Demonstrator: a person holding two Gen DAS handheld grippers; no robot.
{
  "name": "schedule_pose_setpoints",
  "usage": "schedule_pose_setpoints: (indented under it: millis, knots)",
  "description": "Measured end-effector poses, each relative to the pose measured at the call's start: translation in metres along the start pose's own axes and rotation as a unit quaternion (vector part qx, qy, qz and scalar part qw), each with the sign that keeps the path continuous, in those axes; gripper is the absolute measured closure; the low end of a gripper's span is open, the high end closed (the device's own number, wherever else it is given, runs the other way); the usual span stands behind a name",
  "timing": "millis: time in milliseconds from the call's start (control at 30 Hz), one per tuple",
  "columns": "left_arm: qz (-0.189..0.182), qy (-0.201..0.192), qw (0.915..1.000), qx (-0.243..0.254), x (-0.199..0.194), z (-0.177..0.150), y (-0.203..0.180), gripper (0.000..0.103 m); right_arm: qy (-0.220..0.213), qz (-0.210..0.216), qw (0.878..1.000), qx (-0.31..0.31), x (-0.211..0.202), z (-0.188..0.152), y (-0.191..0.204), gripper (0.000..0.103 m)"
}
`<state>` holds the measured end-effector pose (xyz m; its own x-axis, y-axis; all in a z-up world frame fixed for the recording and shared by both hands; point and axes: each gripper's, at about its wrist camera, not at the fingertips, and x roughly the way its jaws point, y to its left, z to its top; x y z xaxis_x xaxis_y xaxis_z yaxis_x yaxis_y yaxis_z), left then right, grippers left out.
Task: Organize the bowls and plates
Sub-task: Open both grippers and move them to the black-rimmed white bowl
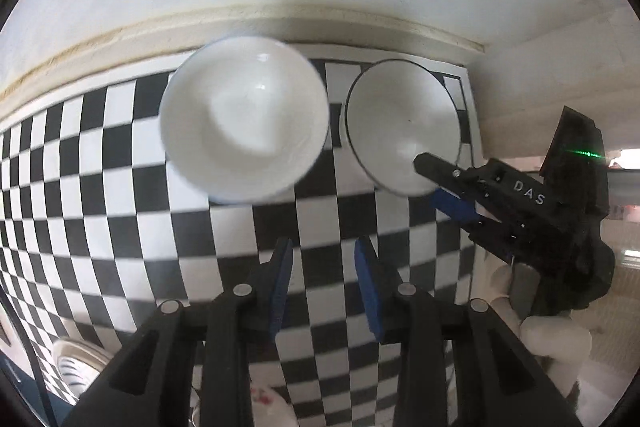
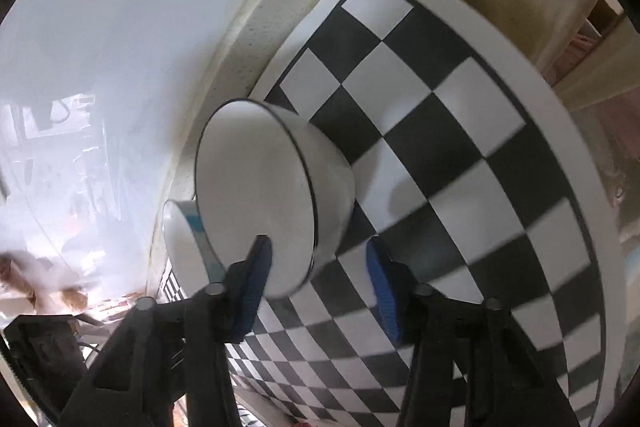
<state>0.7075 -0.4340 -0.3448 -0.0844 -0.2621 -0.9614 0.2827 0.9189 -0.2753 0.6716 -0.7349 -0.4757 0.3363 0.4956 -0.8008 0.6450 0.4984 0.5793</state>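
Two white bowls stand on the black-and-white checkered mat [image 1: 120,187] near the wall. The left one is plain white with a blue band outside [image 1: 244,123], also seen behind the other in the right wrist view [image 2: 182,243]. The right one has a thin black rim [image 1: 400,123] [image 2: 256,203]. My left gripper [image 1: 323,267] is open and empty, a short way in front of the bowls. My right gripper [image 2: 320,259] [image 1: 430,173] is open, its jaws straddling the black-rimmed bowl's near wall, one finger inside and one outside, not closed on it.
A white wall with a cream ledge [image 1: 280,15] runs right behind the bowls. The mat's right edge [image 2: 580,187] borders a cream surface. A patterned plate [image 1: 76,363] and a dish with red marks [image 1: 268,399] lie near the mat's front edge.
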Motion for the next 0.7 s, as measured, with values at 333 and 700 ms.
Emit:
schedule_pose_setpoints:
  millis: [333,700]
  knots:
    - [0.012,0.017,0.9996,0.017,0.023,0.011,-0.020,0.073,0.017,-0.075,0.996,-0.044,-0.007,0.012,0.015,0.090]
    - [0.008,0.047,0.9969,0.063,0.059,0.023,-0.066,0.073,0.036,-0.133,0.986,-0.088,-0.041,0.009,-0.009,0.093]
